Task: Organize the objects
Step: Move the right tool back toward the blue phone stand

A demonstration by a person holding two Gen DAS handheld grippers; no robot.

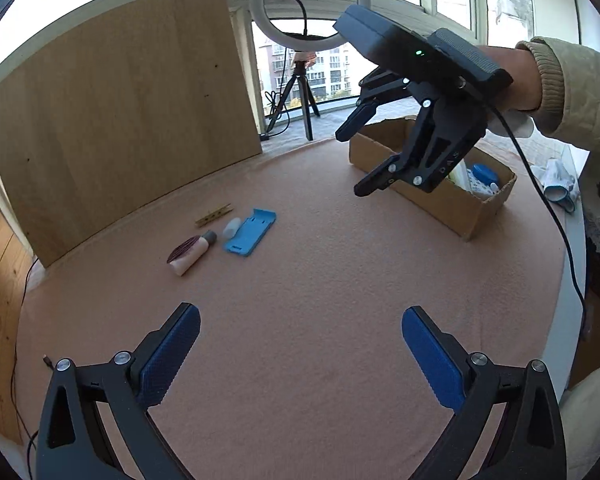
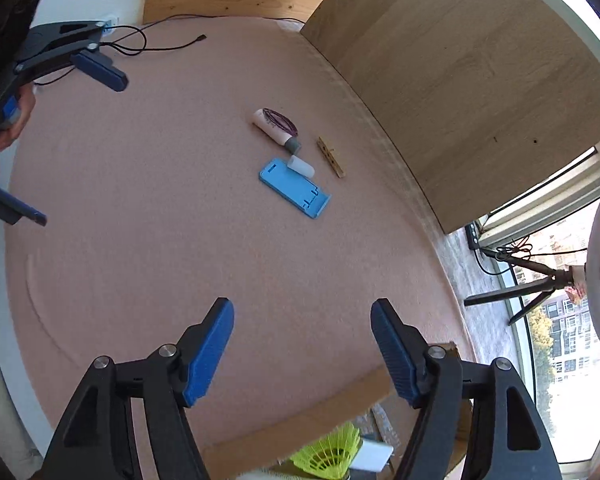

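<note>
On the pink table cover lie a blue phone stand [image 1: 250, 232] [image 2: 294, 188], a small white cap [image 1: 232, 227] [image 2: 301, 166], a pale tube [image 1: 192, 256] [image 2: 274, 128] with a purple hair band over it, and a wooden clothespin [image 1: 214, 215] [image 2: 331, 157]. My left gripper [image 1: 300, 320] [image 2: 80, 150] is open and empty, well short of this cluster. My right gripper [image 1: 352, 162] [image 2: 302, 308] hangs open and empty over the cardboard box [image 1: 440, 208] [image 2: 340, 408]. A yellow shuttlecock [image 2: 332, 452] lies in the box.
A tall wooden board [image 1: 120, 120] [image 2: 460, 80] stands behind the loose items. A ring light on a tripod [image 1: 308, 4] stands beyond the table by the window. A black cable [image 2: 160, 46] trails on the table's far corner. A sleeved arm [image 1: 560, 92] holds the right gripper.
</note>
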